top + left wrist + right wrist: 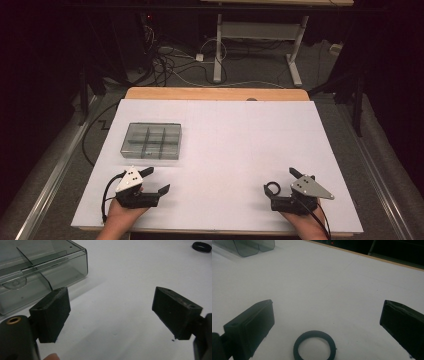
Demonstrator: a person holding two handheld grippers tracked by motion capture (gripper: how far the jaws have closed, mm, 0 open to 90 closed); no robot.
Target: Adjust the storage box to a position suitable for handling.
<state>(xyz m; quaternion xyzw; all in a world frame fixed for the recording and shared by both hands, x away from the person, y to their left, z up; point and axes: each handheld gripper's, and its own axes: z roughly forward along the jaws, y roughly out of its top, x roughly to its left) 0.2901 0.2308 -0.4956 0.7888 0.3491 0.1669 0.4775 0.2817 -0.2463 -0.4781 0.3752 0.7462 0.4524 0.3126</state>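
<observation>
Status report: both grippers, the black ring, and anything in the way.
Left gripper open, holding nothing. Right gripper open, black ring flat on table between its jaws, untouched. Nothing in the way.

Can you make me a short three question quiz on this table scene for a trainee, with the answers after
1. True or false: the black ring lies flat on the table, between the open jaws of the right gripper.
2. The clear divided box sits nearer which gripper? A) left B) right
3. What does the left gripper hold?

Key: 1. True. 2. A, it lies just beyond the left gripper. 3. Nothing; its jaws stand apart over bare table.
</observation>
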